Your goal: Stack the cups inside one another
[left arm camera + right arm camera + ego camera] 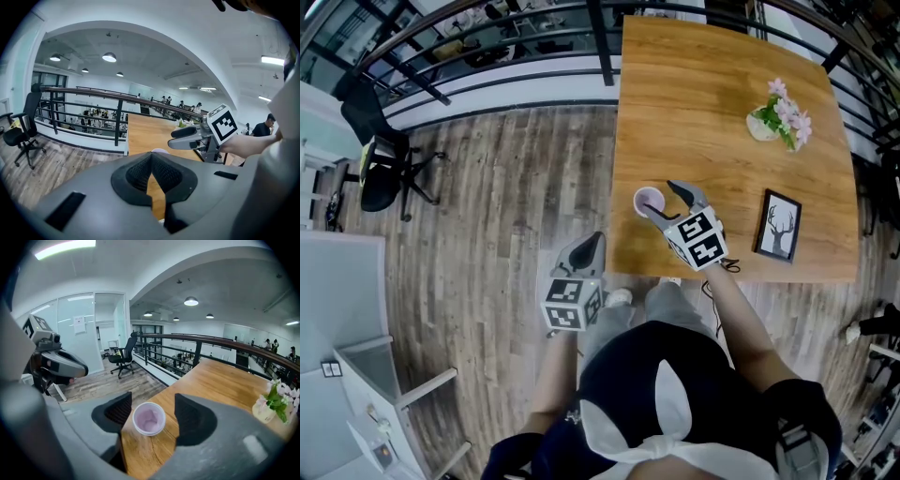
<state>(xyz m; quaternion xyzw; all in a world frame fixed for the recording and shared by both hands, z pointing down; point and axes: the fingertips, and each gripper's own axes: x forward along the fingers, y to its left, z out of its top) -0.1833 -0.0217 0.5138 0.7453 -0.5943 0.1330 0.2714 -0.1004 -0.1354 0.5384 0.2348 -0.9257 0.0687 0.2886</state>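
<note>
One cup with a white rim and a pale lilac inside [649,200] stands upright near the left edge of the wooden table [722,84]. My right gripper [662,200] hovers just above it, open. In the right gripper view the cup [149,418] shows from above between the two pads, with a gap on each side. My left gripper [584,251] hangs left of the table, over the floor, its jaws shut with nothing in them [151,161]. From the left gripper view only the cup's rim [159,151] peeks over the jaws, below the right gripper [183,138].
A small vase of pink flowers [780,117] stands at the table's far right, and a framed deer picture [778,225] lies near its right front. A black railing [487,56] runs behind the table. An office chair [380,169] stands on the plank floor at the left.
</note>
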